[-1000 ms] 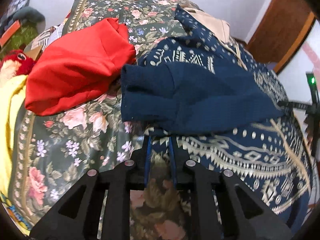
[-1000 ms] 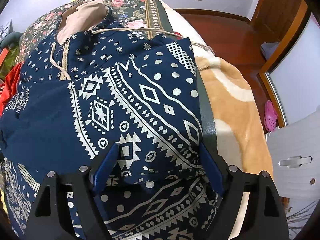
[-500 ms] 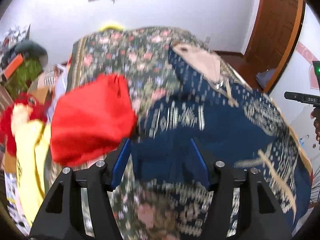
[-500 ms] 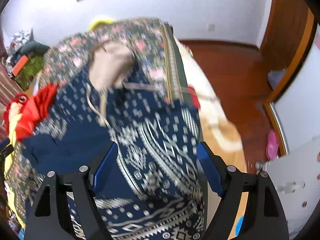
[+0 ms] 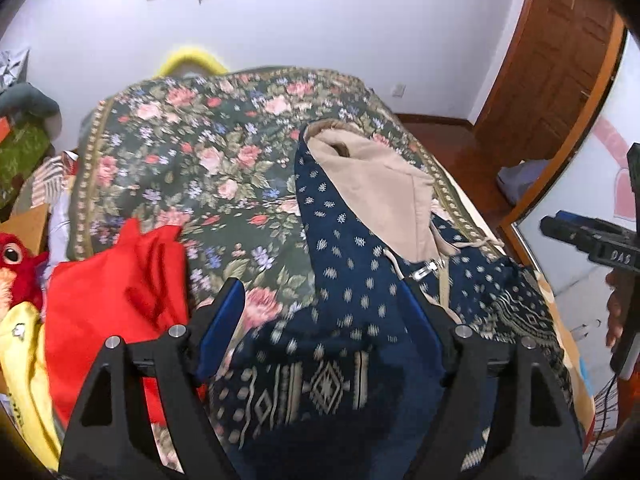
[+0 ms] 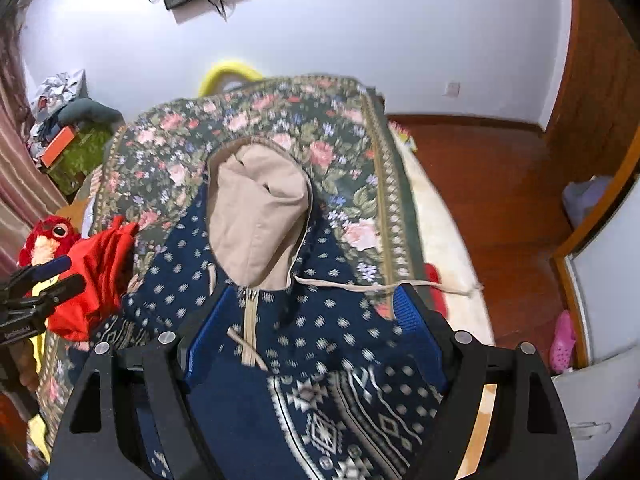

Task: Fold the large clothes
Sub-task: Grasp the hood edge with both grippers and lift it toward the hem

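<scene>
A navy patterned hoodie [image 5: 352,304] with a beige-lined hood [image 5: 380,188] lies on the floral bedspread [image 5: 208,148]. It also shows in the right wrist view [image 6: 320,336], hood [image 6: 256,216] pointing away. My left gripper [image 5: 324,312] is open and empty, raised over the hoodie's left side. My right gripper [image 6: 304,320] is open and empty, raised over the chest and zipper. The right gripper also shows in the left wrist view [image 5: 588,240], and the left gripper in the right wrist view [image 6: 48,276].
A red garment [image 5: 116,312] lies left of the hoodie, with a yellow cloth [image 5: 24,364] and a red plush toy [image 5: 16,260] beyond it. The bed's right edge [image 6: 452,248] drops to a wooden floor. A wooden door [image 5: 560,60] stands at right.
My left gripper opened and let go of the hoodie's navy fabric. Both grippers lifted and tilted up, so the hood and far wall came into view.
</scene>
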Available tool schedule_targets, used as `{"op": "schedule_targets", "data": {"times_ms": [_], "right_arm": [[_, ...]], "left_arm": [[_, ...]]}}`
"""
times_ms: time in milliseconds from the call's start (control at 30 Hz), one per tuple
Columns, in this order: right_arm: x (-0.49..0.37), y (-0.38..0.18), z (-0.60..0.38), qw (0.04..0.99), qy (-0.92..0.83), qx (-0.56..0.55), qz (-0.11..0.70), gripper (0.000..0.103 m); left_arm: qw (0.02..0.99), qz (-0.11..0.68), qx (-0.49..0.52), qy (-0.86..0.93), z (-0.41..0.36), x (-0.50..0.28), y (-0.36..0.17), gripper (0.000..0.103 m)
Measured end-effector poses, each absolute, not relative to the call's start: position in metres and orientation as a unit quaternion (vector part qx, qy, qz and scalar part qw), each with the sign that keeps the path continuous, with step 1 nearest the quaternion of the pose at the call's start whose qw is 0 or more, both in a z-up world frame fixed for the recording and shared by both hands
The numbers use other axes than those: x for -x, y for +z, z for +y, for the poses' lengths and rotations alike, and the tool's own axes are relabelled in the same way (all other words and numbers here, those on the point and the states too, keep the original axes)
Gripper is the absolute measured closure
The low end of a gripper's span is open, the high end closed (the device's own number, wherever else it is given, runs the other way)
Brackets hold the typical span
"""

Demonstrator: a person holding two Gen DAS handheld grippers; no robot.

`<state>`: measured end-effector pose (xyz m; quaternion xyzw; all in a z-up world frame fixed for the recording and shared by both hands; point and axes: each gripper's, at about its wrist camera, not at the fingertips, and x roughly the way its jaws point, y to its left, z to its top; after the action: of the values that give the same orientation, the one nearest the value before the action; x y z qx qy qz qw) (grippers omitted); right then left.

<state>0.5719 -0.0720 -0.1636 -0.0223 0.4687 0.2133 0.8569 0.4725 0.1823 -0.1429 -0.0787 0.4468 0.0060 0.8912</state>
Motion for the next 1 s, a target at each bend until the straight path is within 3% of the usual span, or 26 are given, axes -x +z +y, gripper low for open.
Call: {"op": "schedule_targets", "data": {"times_ms": [333, 600, 700, 767, 800, 833, 867, 900, 933, 1000], "right_arm": [[-0.643, -0.254, -0.045, 0.802, 0.188, -0.047, 0.565, 0.025], [-0.668, -0.291, -0.031, 0.791, 0.179, -0.05, 0.583, 0.025], [-0.666, -0.294, -0.033, 0.799, 0.188, -0.042, 0.57, 0.038], [-0.664, -0.296, -0.036, 0.795, 0.195, -0.055, 0.572, 0.053], [-0.663, -0.295, -0.039, 0.796, 0.192, -0.057, 0.571, 0.058], [-0.662, -0.295, -0.04, 0.799, 0.179, -0.046, 0.573, 0.078], [-0.663, -0.295, -0.042, 0.798, 0.172, -0.035, 0.576, 0.09], [-0.662, -0.295, -0.043, 0.797, 0.175, -0.031, 0.577, 0.09], [-0.658, -0.292, -0.045, 0.798, 0.177, -0.026, 0.575, 0.092], [-0.653, -0.285, -0.049, 0.802, 0.179, -0.023, 0.569, 0.093]], "left_arm": [[0.856, 0.499, 0.134, 0.008, 0.185, -0.55, -0.202, 0.026], [0.842, 0.518, 0.149, 0.007, 0.18, -0.579, -0.235, 0.026], [0.841, 0.514, 0.168, 0.007, 0.178, -0.583, -0.244, 0.03], [0.85, 0.504, 0.156, 0.018, 0.174, -0.582, -0.245, 0.036], [0.853, 0.5, 0.145, 0.017, 0.172, -0.582, -0.245, 0.045], [0.859, 0.494, 0.132, 0.014, 0.17, -0.581, -0.243, 0.062], [0.865, 0.488, 0.117, 0.01, 0.167, -0.58, -0.24, 0.072], [0.867, 0.487, 0.108, 0.011, 0.165, -0.579, -0.238, 0.088], [0.868, 0.486, 0.1, 0.016, 0.163, -0.578, -0.236, 0.097], [0.87, 0.485, 0.084, 0.021, 0.16, -0.574, -0.233, 0.097]]}}
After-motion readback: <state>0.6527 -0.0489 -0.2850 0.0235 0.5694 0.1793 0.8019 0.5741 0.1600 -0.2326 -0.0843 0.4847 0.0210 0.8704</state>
